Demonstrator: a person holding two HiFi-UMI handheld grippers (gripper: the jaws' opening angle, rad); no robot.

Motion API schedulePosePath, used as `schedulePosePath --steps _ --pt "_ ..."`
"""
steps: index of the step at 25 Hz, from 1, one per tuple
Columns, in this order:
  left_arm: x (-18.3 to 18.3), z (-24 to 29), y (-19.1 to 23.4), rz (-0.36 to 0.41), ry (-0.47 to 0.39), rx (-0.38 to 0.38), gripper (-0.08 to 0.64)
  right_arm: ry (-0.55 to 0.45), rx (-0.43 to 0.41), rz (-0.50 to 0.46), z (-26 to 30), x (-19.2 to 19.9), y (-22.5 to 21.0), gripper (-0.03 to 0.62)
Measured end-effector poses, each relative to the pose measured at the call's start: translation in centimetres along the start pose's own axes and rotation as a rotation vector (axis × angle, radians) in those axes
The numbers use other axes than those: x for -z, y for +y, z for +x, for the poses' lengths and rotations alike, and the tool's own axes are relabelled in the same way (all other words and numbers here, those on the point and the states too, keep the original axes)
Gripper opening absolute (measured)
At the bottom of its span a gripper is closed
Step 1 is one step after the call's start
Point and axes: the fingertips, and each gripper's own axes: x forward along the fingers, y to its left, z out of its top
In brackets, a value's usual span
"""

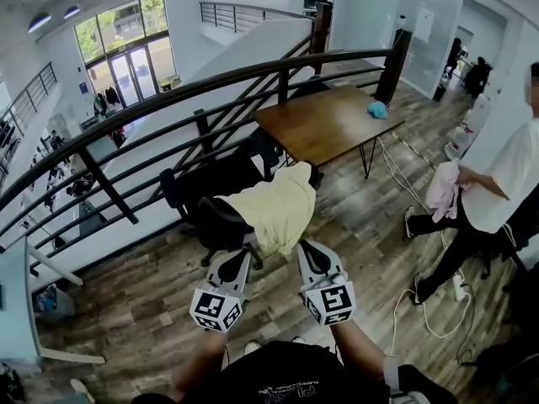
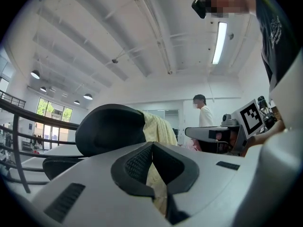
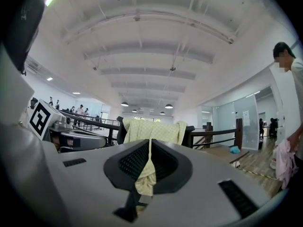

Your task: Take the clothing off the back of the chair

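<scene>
A pale yellow garment [image 1: 276, 207] hangs over the back of a black office chair [image 1: 210, 217]. Both grippers sit side by side at its lower hem. My left gripper [image 1: 244, 256] is shut on the hem's left part, and in the left gripper view yellow cloth [image 2: 158, 129] runs down between the closed pads [image 2: 137, 164]. My right gripper [image 1: 305, 251] is shut on the hem's right part. In the right gripper view a fold of the garment [image 3: 151, 129] is pinched and hangs from the closed pads [image 3: 135, 162]. The chair back [image 2: 111, 129] shows dark to the cloth's left.
A curved black railing [image 1: 210, 82] runs behind the chair, with a drop to the floor below. A wooden table [image 1: 328, 120] with a teal object [image 1: 376, 109] stands beyond. A person [image 1: 505, 183] holding pink cloth [image 1: 442, 188] stands right. Cables [image 1: 421, 301] cross the floor.
</scene>
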Motion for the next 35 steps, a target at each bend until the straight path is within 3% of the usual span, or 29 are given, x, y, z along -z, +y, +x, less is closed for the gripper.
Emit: schedulePosePath --steps 3,5,7,14,33,35 --pt "0.3 0.3 0.1 -0.007 0.005 -0.016 0.012 -0.017 -0.048 -0.008 0.5 -0.2 0.5 0.041" --pt "0.3 0.4 0.2 -0.011 0.01 -0.022 0.012 -0.007 -0.07 0.0 1.0 0.1 0.6 0.197" --pt "0.4 0.5 0.4 -0.01 0.015 -0.031 0.012 0.005 -0.075 0.015 1.6 0.6 0.4 0.247" --pt "0.7 0.2 1.2 -0.005 0.029 -0.064 0.012 0.03 -0.079 0.069 4.1 1.7 0.1 0.342" --pt "0.8 -0.8 2.5 0.028 0.048 -0.099 0.012 0.211 -0.043 -0.035 8.1 3.7 0.8 0.357" --pt "1.0 -1.0 2.6 0.025 0.052 -0.1 0.012 0.214 -0.013 -0.043 8.0 3.9 0.4 0.31"
